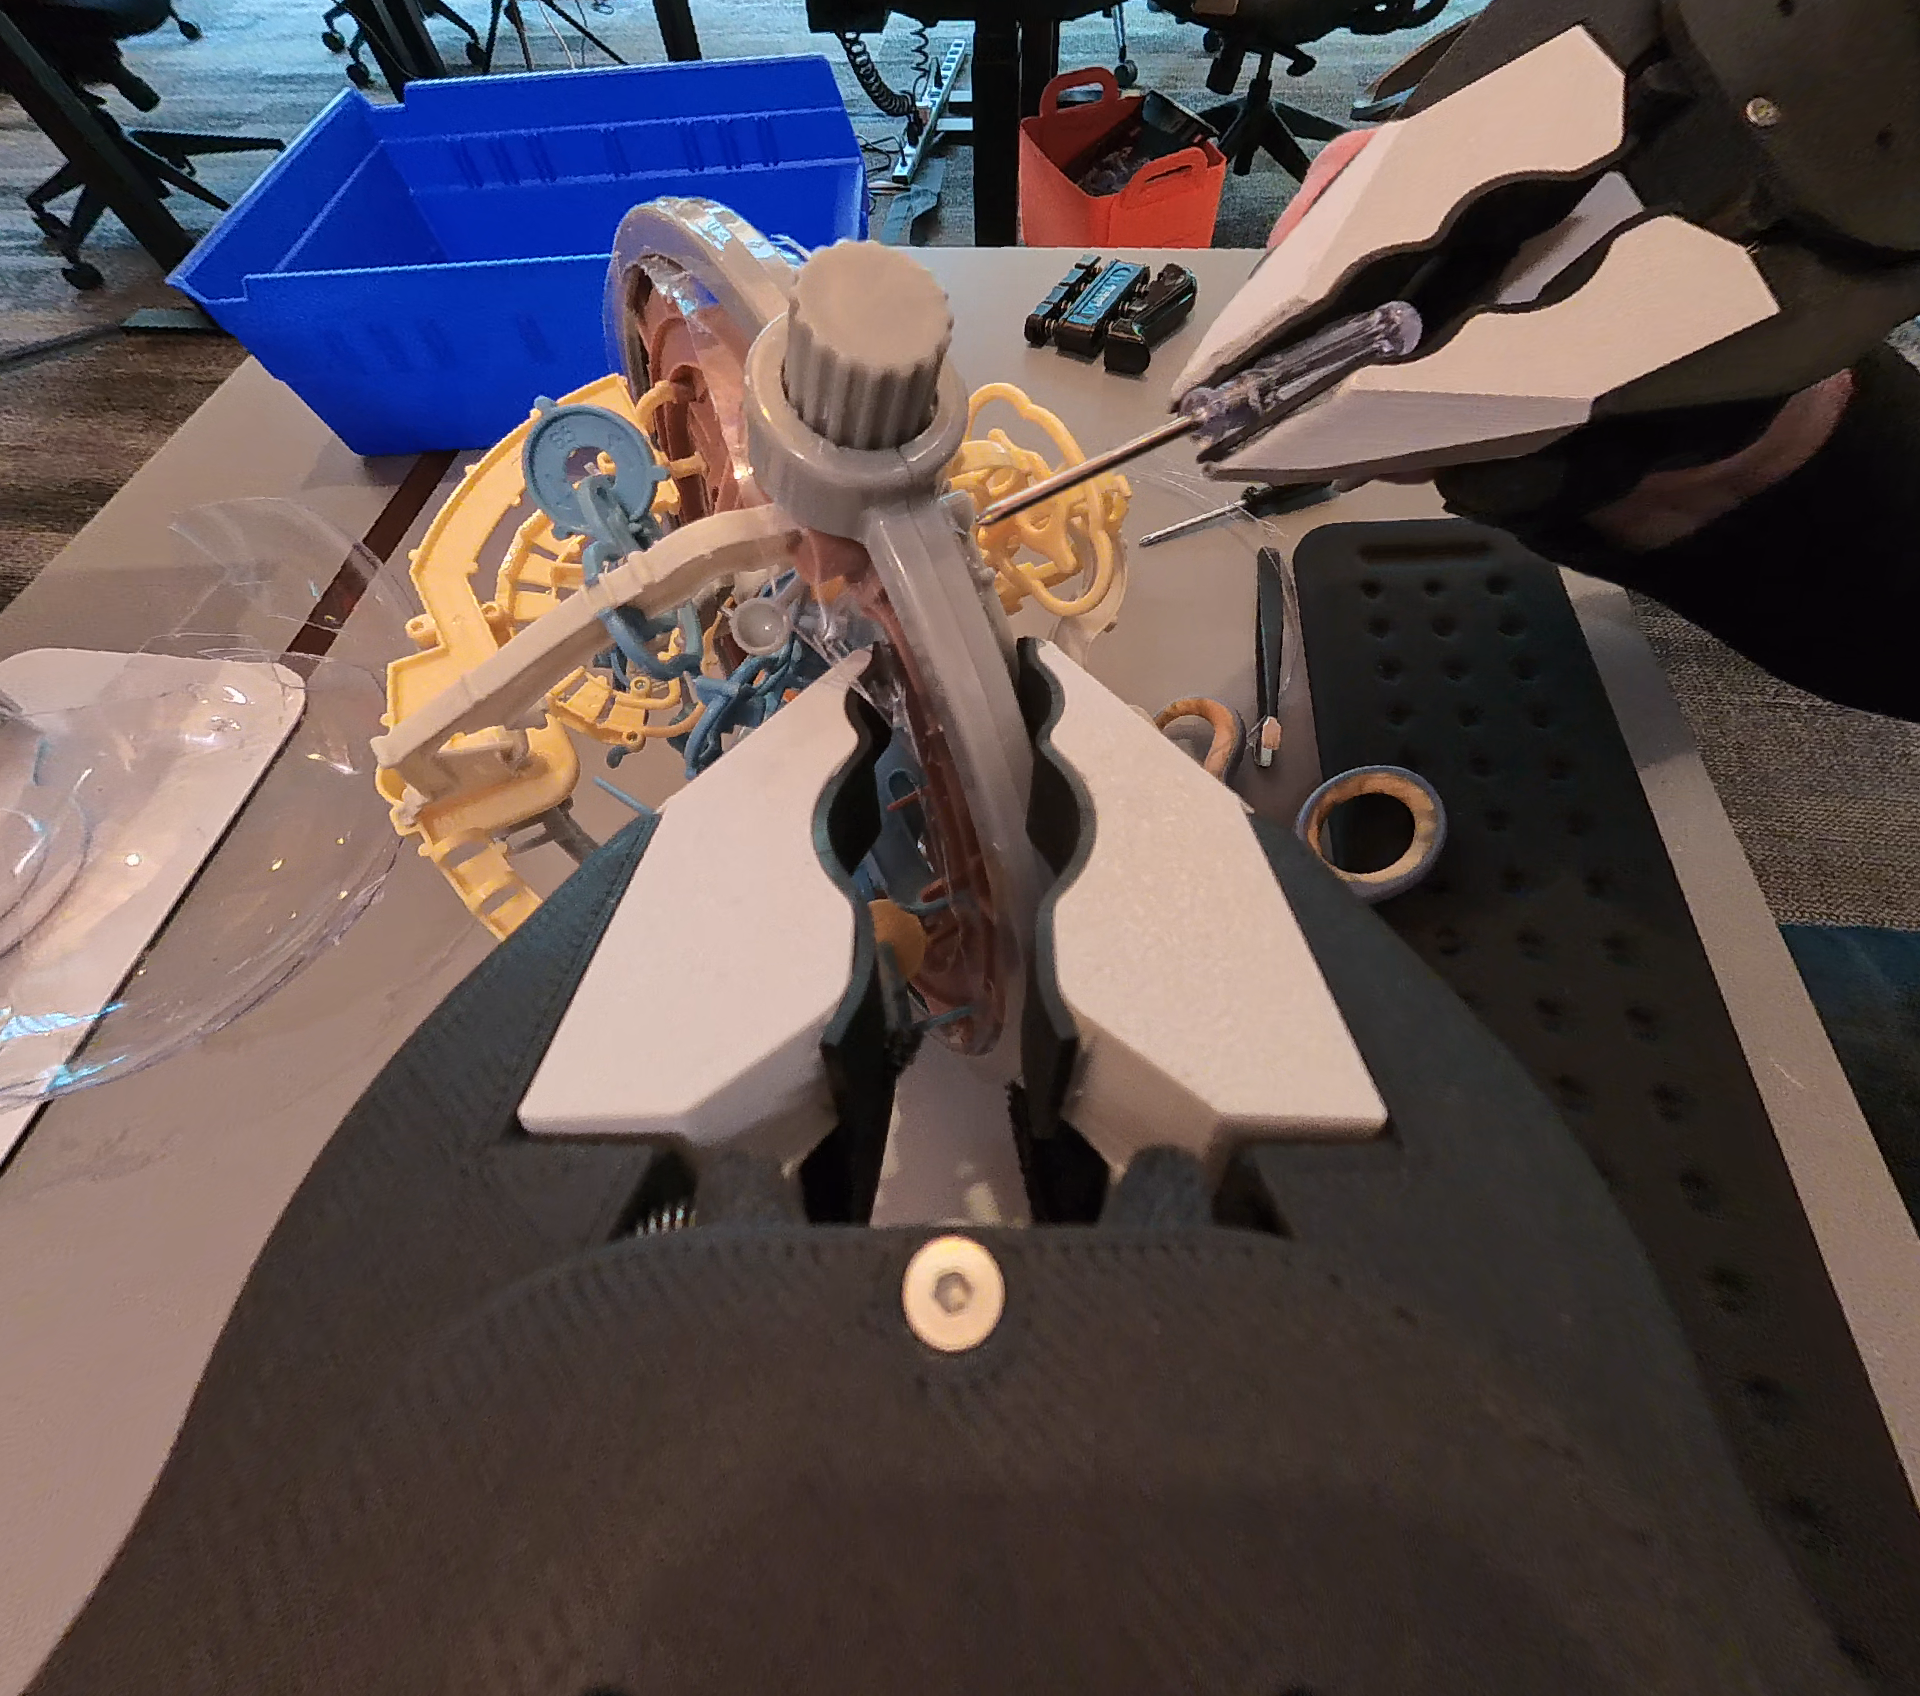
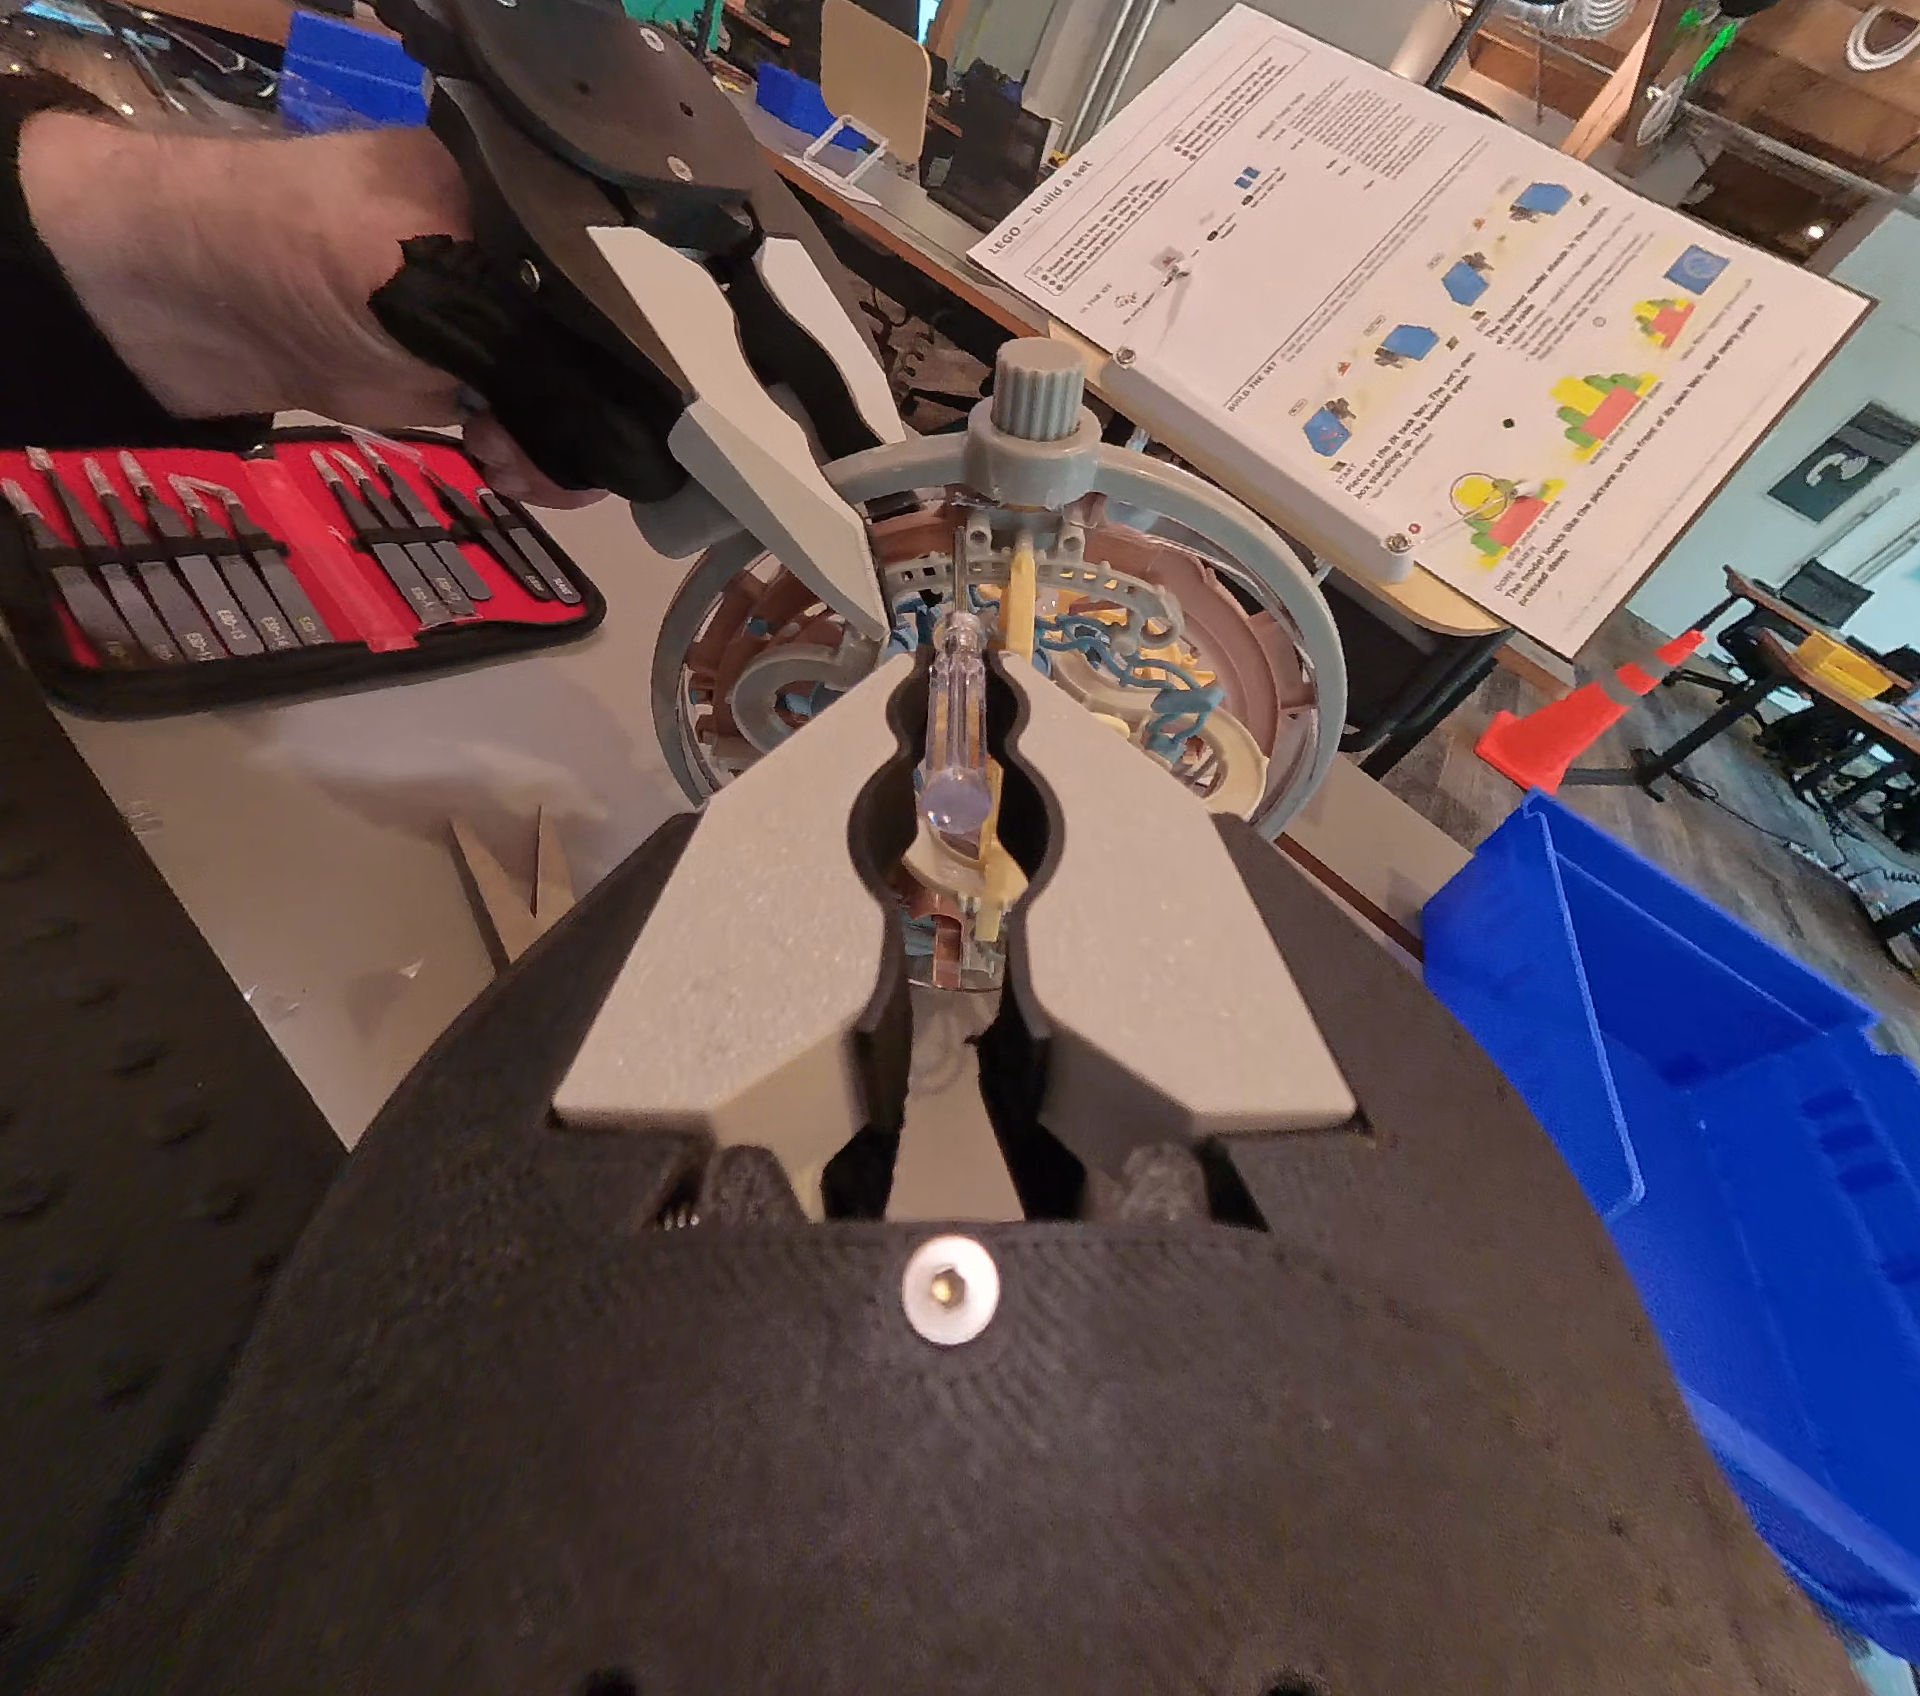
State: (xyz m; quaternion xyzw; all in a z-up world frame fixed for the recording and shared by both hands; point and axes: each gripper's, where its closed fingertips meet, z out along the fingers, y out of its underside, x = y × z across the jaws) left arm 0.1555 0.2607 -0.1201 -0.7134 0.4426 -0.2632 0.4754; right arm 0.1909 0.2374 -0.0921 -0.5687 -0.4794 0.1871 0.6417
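1. My left gripper point(image 1: 945, 670) is clamped on the toy point(image 1: 935, 597), a round maze of yellow, blue and brown tracks; its jaws are narrow on the grey ring, which it holds on edge above the table point(image 1: 156, 1179)
2. My right gripper point(image 2: 961, 670) has its jaws closed on the clear handle of a screwdriver point(image 2: 956, 711). The shaft points at the ring just below the grey knob point(image 1: 868, 342). I cannot tell whether the tip is touching or just off it
3. As things lie, a clear half-shell point(image 1: 208, 815) sits apart on the table on the toy's left, and the inner tracks are bare on that side. The ring and knob are in place on the toy
4. Room to the toy's right is tight: tweezers point(image 1: 1270, 649), two rolls of tape point(image 1: 1371, 831), a second small screwdriver point(image 1: 1226, 508) and a black dotted mat point(image 1: 1507, 815) lie near
5. Beyond the toy a blue bin point(image 1: 499, 275) stands at the table's far edge
6. In the right wrist view a red case of tweezers point(image 2: 260, 566) lies past the left gripper and a printed sheet on a stand point(image 2: 1455, 316) rises behind the toy, so I see most free room above it
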